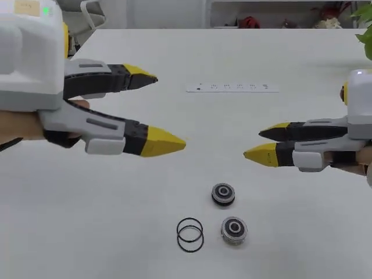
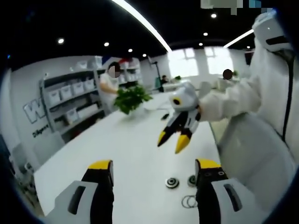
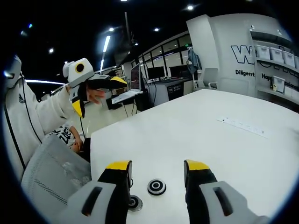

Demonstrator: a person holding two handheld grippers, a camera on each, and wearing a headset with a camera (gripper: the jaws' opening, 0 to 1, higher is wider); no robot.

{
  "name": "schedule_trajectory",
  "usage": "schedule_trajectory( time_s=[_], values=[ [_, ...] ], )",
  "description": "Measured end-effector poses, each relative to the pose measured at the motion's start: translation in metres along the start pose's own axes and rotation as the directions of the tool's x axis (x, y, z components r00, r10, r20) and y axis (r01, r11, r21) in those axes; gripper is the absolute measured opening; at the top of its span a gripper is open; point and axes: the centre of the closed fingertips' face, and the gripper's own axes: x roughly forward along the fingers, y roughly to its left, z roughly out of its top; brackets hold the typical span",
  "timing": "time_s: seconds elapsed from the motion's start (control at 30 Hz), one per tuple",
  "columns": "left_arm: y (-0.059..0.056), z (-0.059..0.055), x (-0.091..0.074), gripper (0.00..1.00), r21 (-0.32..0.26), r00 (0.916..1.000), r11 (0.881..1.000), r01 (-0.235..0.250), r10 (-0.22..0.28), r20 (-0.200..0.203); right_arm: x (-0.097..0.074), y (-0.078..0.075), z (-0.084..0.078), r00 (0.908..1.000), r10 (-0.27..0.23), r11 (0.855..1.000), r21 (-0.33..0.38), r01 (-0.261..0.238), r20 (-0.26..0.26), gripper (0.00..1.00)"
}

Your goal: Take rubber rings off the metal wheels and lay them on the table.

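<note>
Nearest the person, two thin black rubber rings (image 1: 190,234) lie overlapping on the white bench (image 1: 87,232), off their wheels. Just right of them a wheel (image 1: 234,229) lies flat with a bare silvery rim. Just beyond it is a second wheel (image 1: 223,194) whose rim looks dark, so it probably carries rubber yet to be removed, though the detail is too small to be sure. Past these, above the bench, hang the two tools, neither pinching anything. The left tool (image 1: 168,110) has its yellow tips spread wide. The right tool (image 1: 253,144) has its tips parted, plainly apart in the right gripper view. A ring should be light, soft and stretchy, and snug in its groove. The likely way to take it is to nip it at one spot on the wheel's edge and peel it over the rim. The other tool would pin the wheel, which is small, hard and smooth and may skid on the bench. Farther back lies a white power strip (image 1: 232,88).
</note>
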Motion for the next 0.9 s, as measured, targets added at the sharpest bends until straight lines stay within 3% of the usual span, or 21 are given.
schedule_trajectory(
  time_s=[0.3, 0.4, 0.6, 0.77, 0.9],
  values=[
    [0.004, 0.000, 0.039, 0.70, 0.040, 0.9987, 0.998, 0.039, -0.040, 0.031, 0.012, -0.016, -0.011, 0.9993, 0.010, 0.999, 0.030, -0.012, 0.036, 0.40],
    [0.000, -0.011, 0.050, 0.69, 0.022, 0.9972, 0.997, 0.069, -0.070, 0.028, 0.015, -0.018, -0.018, 0.9995, 0.012, 0.999, 0.045, -0.013, 0.031, 0.40],
    [-0.008, -0.045, 0.070, 0.61, 0.007, 0.9955, 0.995, 0.095, -0.095, 0.002, 0.024, -0.018, -0.044, 0.9984, 0.040, 0.999, 0.038, -0.039, -0.039, 0.37],
    [-0.012, -0.071, 0.081, 0.58, -0.040, 0.9964, 0.996, 0.082, -0.083, -0.017, 0.031, -0.011, -0.069, 0.9898, 0.077, 0.997, 0.008, -0.077, -0.119, 0.35],
    [-0.016, -0.083, 0.088, 0.52, -0.061, 0.9967, 0.995, 0.078, -0.079, -0.019, 0.036, -0.007, -0.082, 0.9833, 0.094, 0.995, 0.002, -0.095, -0.156, 0.35]
  ],
)
